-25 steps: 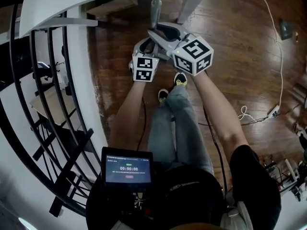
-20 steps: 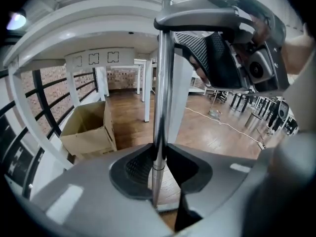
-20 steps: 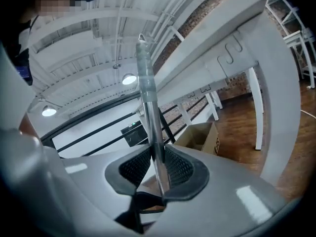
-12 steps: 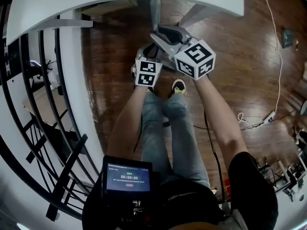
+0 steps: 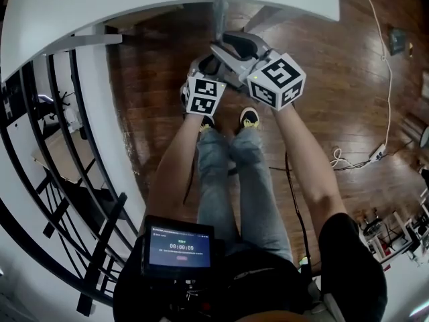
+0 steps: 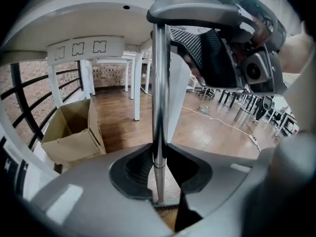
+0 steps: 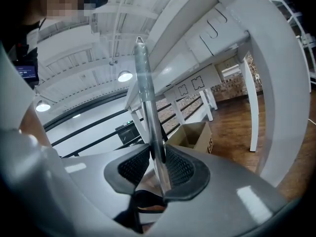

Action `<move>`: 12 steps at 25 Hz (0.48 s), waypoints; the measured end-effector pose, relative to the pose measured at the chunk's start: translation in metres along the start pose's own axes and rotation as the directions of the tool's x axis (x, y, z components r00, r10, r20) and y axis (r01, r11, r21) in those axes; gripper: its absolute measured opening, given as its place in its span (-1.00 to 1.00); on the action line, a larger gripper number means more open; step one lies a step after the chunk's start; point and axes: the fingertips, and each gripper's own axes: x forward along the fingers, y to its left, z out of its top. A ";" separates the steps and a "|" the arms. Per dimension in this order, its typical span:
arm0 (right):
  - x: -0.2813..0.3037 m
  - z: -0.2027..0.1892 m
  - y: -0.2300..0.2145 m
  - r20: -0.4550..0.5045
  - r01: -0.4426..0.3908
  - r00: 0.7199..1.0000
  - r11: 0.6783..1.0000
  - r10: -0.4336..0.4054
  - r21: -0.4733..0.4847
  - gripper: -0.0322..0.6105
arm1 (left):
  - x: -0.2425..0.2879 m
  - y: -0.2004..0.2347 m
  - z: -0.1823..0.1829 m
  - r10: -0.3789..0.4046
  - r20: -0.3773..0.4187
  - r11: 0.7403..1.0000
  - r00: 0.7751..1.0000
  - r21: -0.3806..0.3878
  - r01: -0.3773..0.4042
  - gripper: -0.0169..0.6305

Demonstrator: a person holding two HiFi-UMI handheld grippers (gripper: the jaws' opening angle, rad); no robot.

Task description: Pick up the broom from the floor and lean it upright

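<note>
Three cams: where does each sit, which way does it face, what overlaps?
Head view: on the person's head, facing steeply down at the floor; forearms, legs, shoes show.
Left gripper view: on the left hand-held gripper, facing a cardboard box; jaws clamp the broom handle.
Right gripper view: on the right hand-held gripper, facing the ceiling; jaws have just been opening, handle between them.
All three share the handle.

Count on inspection:
- Broom: one, top centre.
- Shoes: two, centre.
- Screen: one, lower left.
- Box: one, left.
- Railing: one, left edge.
- Power strip: one, right.
</note>
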 end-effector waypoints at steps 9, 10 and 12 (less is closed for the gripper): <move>-0.001 -0.003 -0.005 0.005 0.010 1.000 1.000 -0.010 -0.012 -0.54 | 0.003 0.002 0.002 -0.027 0.010 0.999 1.000 0.019 0.026 -0.59; -0.001 -0.003 -0.005 0.005 0.011 1.000 1.000 -0.011 -0.009 -0.54 | 0.004 0.001 0.003 -0.034 0.014 0.999 0.999 0.030 0.034 -0.55; -0.001 -0.003 -0.006 0.006 0.016 1.000 1.000 -0.016 -0.011 -0.54 | 0.003 0.001 0.004 -0.041 0.008 0.997 0.999 0.058 0.040 -0.50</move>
